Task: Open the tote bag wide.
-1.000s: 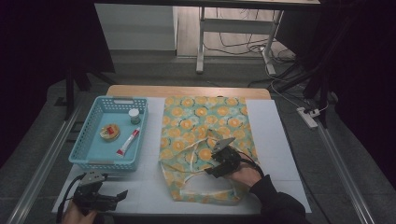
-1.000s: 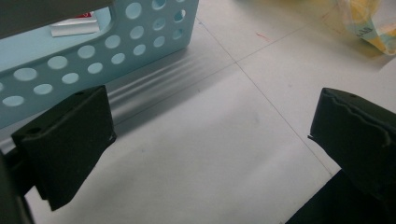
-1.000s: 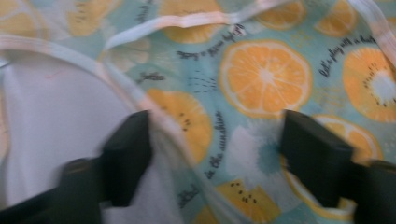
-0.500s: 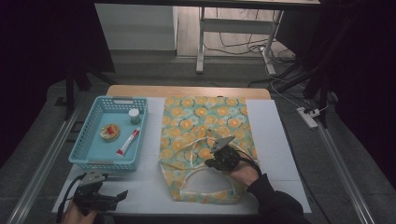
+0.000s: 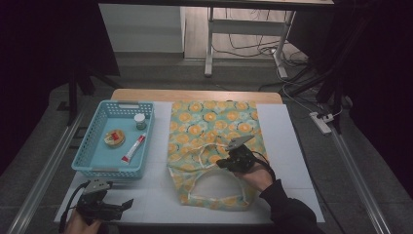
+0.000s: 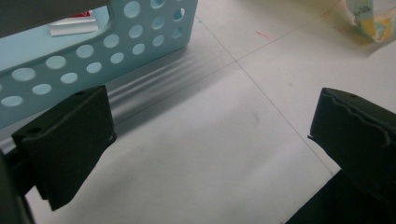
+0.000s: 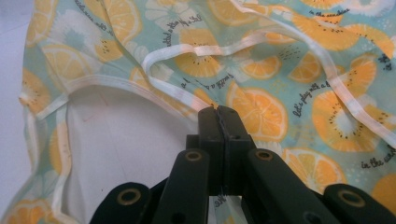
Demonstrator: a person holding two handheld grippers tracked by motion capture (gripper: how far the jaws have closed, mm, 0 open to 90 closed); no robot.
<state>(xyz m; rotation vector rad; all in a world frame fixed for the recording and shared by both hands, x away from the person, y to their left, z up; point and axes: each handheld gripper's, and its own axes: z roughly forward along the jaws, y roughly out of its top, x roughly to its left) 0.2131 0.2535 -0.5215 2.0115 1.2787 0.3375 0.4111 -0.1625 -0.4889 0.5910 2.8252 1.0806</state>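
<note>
R gripper (image 7: pixel 218 112) clenched on the tote bag (image 5: pixel 214 127), jaws just closed, pinching the white-trimmed edge (image 7: pixel 173 95) at the bag mouth; fabric nipped between the tips. Bag lies flat on the white mat (image 5: pixel 287 146), spreading ahead and to both sides of my R claw. Print: orange/kiwi slices, script reads "let's play with a…" right of the tips, "in the sunshine" far right, rest too small. L gripper (image 6: pixel 210 135) released, jaws wide, nothing between, over bare mat; blue basket (image 6: pixel 93 51) just ahead-left of it. Tube w/ red label in basket, text unreadable.
</note>
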